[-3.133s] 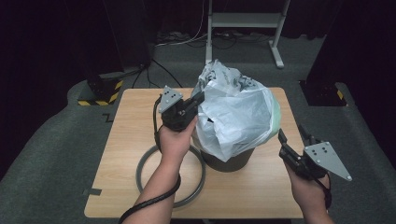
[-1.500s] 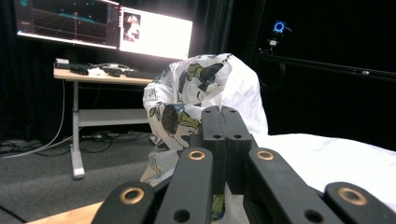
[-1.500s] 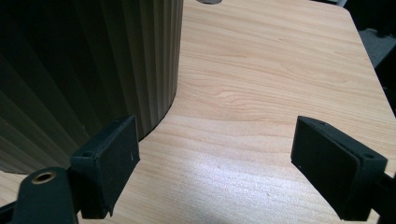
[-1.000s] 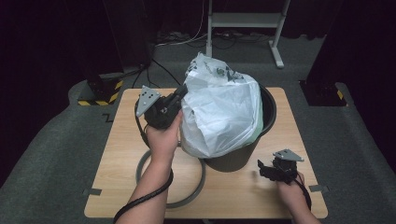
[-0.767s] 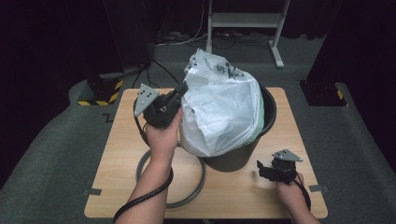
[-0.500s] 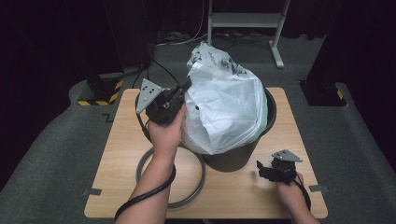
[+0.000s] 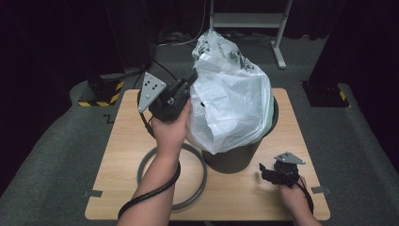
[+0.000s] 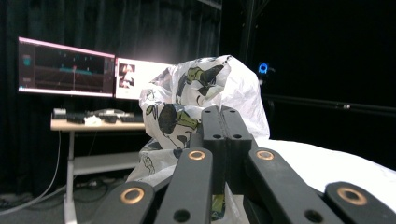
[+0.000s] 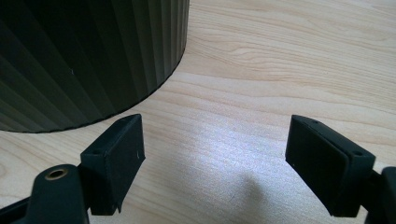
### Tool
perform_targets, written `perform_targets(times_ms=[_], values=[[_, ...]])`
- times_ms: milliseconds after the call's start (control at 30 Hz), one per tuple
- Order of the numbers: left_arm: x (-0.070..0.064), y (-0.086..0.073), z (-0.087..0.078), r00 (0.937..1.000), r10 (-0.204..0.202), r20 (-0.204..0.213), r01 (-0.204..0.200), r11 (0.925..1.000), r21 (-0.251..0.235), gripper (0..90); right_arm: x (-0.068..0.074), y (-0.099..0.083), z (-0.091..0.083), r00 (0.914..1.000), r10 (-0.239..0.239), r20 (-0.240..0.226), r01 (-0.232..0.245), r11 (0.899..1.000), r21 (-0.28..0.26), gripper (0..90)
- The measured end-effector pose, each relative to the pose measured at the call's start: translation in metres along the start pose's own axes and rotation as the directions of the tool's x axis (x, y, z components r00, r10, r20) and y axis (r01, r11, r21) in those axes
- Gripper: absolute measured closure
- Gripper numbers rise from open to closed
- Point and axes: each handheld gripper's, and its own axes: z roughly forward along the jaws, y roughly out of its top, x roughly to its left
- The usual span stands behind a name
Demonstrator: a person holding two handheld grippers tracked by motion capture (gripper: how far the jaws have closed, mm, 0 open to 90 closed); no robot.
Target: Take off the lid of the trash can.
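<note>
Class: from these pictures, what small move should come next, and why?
Probably pull the bag's edge outward over the bin rim: the left hand-held gripper is shut on the plastic bag, which stands bunched above the bin; the right hand-held gripper rests open.

Lab or recording studio. Black curtains [image 8: 154, 32] on all sides, lit monitors [image 8: 65, 67] on a desk [image 8: 93, 123]. Wooden table [image 7: 127, 141] on grey carpet [image 7: 56, 155], hazard-striped tape [image 7: 96, 102] on the floor.
</note>
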Motion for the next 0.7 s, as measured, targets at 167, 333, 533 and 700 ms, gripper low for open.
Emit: perform_targets(times_ms=[167, 333, 533, 700], values=[[0.001, 0.011, -0.006, 1.0000, 0.005, -0.004, -0.005, 0.9996, -0.029, 90.0, 0.000, -0.002, 0.002, 1.0000, 0.004, -0.001, -0.004, 1.000, 0.009, 19.5], [0.006, 0.020, -0.015, 0.9997, 0.013, -0.020, -0.014, 0.9988, -0.047, 90.0, -0.001, -0.002, 0.003, 1.0000, 0.009, 0.000, -0.009, 1.000, 0.009, 19.5], [0.012, 0.025, -0.026, 0.9985, 0.029, -0.045, -0.032, 0.9981, -0.053, 90.0, -0.001, -0.004, 0.006, 1.0000, 0.009, 0.003, -0.009, 1.000, 0.020, 19.5], [0.018, 0.032, -0.035, 0.9974, 0.035, -0.063, -0.039, 0.9972, -0.064, 90.0, 0.000, -0.003, 0.006, 0.9999, 0.012, 0.002, -0.012, 1.000, 0.019, 19.5]])
